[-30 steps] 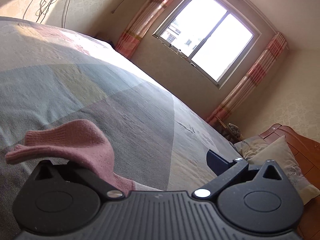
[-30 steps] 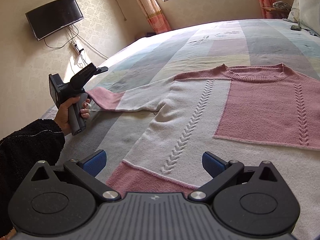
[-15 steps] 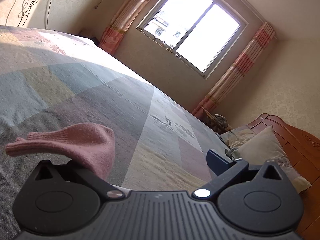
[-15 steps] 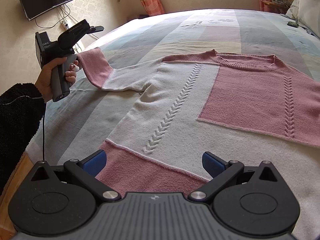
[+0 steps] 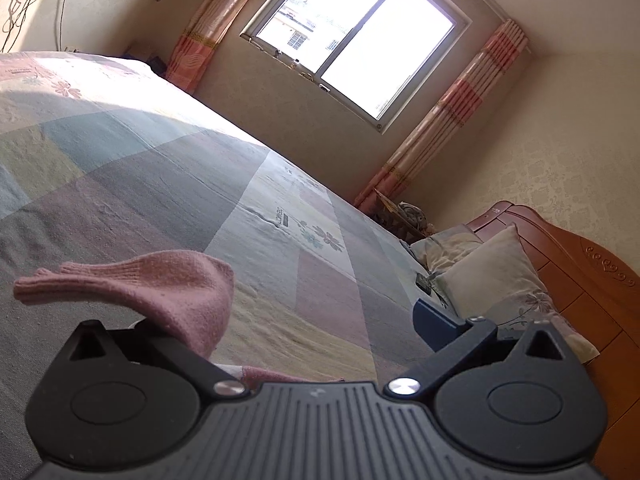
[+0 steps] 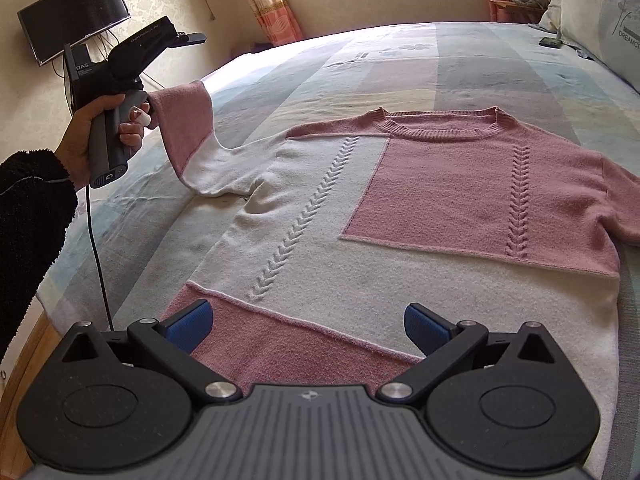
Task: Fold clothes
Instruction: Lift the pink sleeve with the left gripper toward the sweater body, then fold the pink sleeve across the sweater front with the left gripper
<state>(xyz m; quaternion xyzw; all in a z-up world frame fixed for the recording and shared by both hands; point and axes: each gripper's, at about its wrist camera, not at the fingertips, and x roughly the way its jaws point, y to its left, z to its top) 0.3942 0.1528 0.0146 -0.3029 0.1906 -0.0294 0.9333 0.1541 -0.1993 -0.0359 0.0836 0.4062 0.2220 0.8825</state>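
- Since the earlier frames, we have raised the pink cuff higher off the bed, and the sleeve now hangs in a steeper line from our left gripper down to the sweater.
- Left wrist view: the pink cuff drapes over the left finger, which it hides; the right blue pad stands well apart from it. We cannot tell how the cuff is held, though the fingers look spread wide.
- Past the cuff we see the patchwork bedspread, a pillow against the wooden headboard, and a bright window between striped curtains.
- Right wrist view: our right gripper hovers with its fingers spread, the blue pads over the sweater's pink hem band, gripping nothing.
- The pink and white sweater lies flat, front up, on the bedspread, neckline toward the far side.
- Our left hand, in a black fuzzy sleeve, holds its gripper aloft at the left, the cuff at its front.
- A wall-mounted television hangs behind it.
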